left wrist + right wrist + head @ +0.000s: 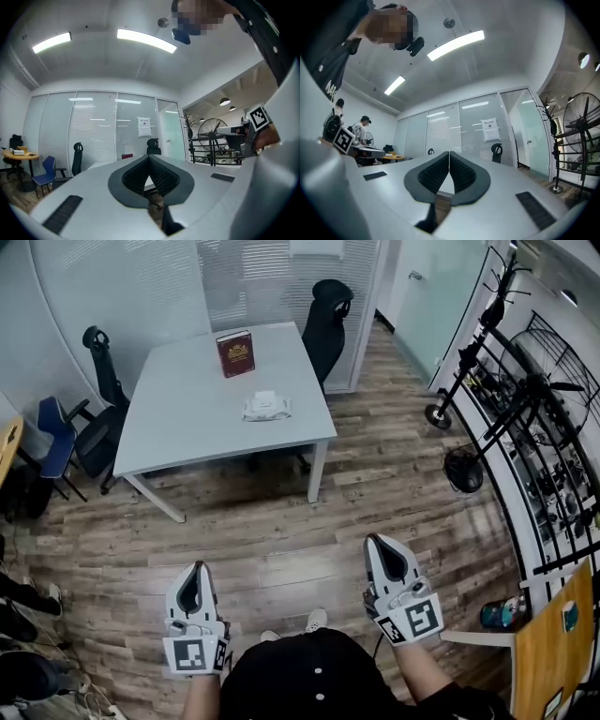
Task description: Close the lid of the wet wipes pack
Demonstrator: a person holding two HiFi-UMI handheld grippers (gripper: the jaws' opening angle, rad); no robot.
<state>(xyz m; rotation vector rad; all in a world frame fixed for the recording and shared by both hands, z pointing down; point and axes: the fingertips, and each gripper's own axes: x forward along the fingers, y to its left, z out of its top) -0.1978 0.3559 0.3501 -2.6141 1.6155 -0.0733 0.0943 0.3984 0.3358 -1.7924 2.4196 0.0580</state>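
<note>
The white wet wipes pack lies on the grey table far ahead in the head view, with its lid raised. My left gripper and my right gripper are held low near my body, over the wooden floor and well short of the table. Both point level toward the table. The tips of each gripper meet and nothing is between them, as the left gripper view and the right gripper view both show.
A dark red box stands upright behind the pack. Black office chairs sit at the table's far side and left side. A fan and a rack line the right wall. A wooden board is at my right.
</note>
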